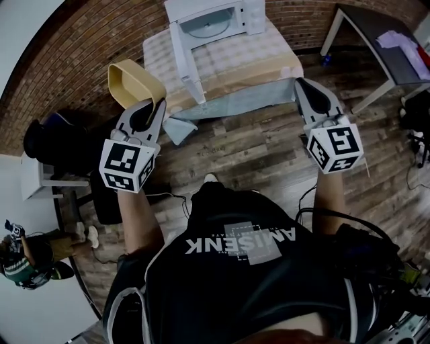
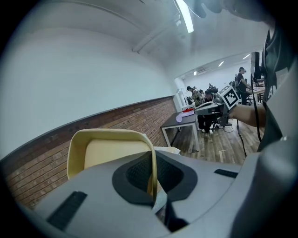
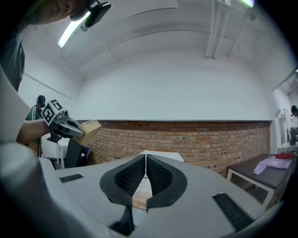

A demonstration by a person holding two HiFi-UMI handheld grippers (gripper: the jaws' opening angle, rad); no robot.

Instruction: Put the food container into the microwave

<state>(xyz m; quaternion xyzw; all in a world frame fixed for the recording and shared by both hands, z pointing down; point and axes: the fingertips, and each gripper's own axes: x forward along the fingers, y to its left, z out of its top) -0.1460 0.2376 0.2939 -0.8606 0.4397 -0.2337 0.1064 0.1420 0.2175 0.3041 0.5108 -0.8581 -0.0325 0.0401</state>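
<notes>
A cream-yellow food container (image 1: pixel 134 82) hangs in the air left of the table, its open side up and tilted. My left gripper (image 1: pixel 153 106) is shut on its near rim; the left gripper view shows the container (image 2: pixel 107 153) with its thin wall pinched between the pads. The white microwave (image 1: pixel 215 20) stands on the table's far end with its door (image 1: pixel 185 60) swung open toward me and the glass turntable visible inside. My right gripper (image 1: pixel 304 87) hovers at the table's right corner, jaws shut with nothing between them; its gripper (image 3: pixel 145 160) points toward the brick wall.
A table (image 1: pixel 235 60) with a pale quilted cover carries the microwave. A dark table (image 1: pixel 379 33) with a cloth stands at the right. A black chair (image 1: pixel 60 141) and a seated person are at the left. Cables lie on the wooden floor.
</notes>
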